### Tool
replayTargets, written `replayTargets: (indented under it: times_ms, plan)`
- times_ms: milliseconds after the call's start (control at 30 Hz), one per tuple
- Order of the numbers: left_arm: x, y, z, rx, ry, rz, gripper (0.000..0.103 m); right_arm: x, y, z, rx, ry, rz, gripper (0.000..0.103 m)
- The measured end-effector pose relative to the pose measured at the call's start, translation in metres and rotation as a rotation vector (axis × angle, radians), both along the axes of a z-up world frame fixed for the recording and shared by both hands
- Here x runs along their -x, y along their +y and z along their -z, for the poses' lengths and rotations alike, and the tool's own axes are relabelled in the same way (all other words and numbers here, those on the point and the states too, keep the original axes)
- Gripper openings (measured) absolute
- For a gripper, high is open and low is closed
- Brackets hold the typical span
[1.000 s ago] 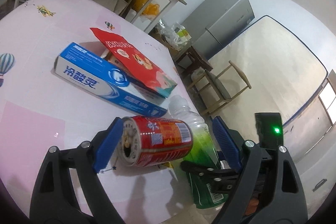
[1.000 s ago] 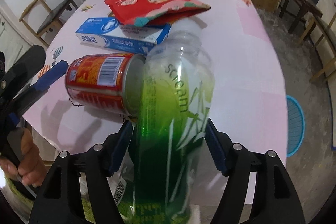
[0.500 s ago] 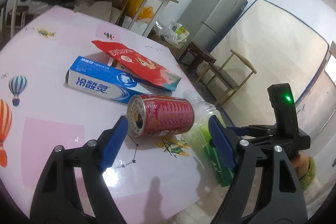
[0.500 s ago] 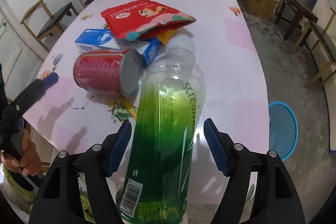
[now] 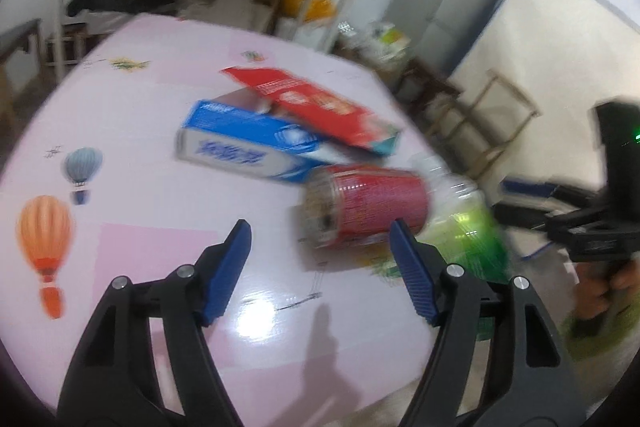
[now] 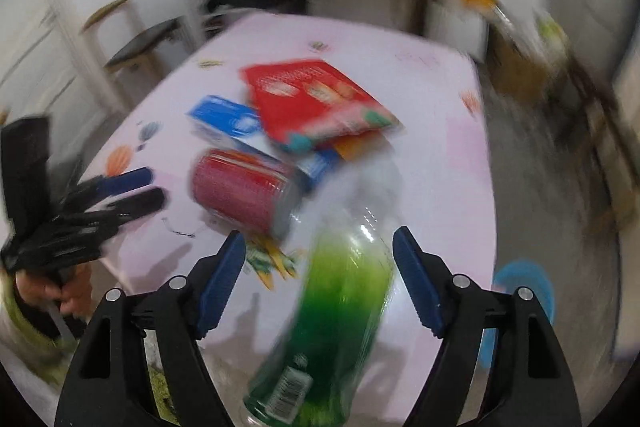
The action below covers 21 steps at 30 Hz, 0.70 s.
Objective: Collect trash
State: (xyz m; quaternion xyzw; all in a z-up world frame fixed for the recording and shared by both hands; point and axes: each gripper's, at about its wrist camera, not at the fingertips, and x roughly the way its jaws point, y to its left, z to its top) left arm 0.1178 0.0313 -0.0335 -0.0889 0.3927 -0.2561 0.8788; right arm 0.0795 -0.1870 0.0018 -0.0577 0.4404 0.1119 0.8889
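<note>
The round pink table [image 5: 120,107] carries all the trash, clustered near your edge, so anything you nudge has little room before it drops to the floor. The long blue cardboard toothpaste carton [image 5: 248,147] lies flat with the flat red snack packet [image 5: 320,111] leaning over it. A careless sweep would slide both away.

The clear plastic bottle with green liquid [image 6: 344,299] is the real worry: it lies tilted between the fingers of your right gripper [image 6: 318,234], base toward you and seemingly past the table edge. Those jaws have just been opening and stand spread, with a gap on the left, so nothing pins it and it could slip off.

The red drink can [image 5: 372,203] lies on its side against the bottle. Your left gripper [image 5: 318,227] has just been closing on nothing, jaws still apart, with the can just outside its right finger — a bump would roll it.
</note>
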Motion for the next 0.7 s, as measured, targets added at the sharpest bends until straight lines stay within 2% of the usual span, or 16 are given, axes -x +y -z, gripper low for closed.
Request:
replayTargets:
  times_ms: [167,333,467,700]
  plan:
    - [0.002,0.024,0.004,-0.061,0.026,-0.066,0.071,-0.024,0.060,-0.003,0.071,-0.014,-0.296,0.074]
    - [0.007,0.052,0.008,-0.096,0.054,-0.129,0.072,-0.044,0.118,0.028,0.306,-0.009,-0.498,0.074]
    - [0.007,0.073,0.012,-0.066,0.097,-0.164,0.072,-0.049,0.146,0.054,0.493,0.011,-0.600,0.074]
    - [0.007,0.082,0.012,-0.042,0.080,-0.174,0.073,-0.053,0.158,0.083,0.703,0.022,-0.623,0.070]
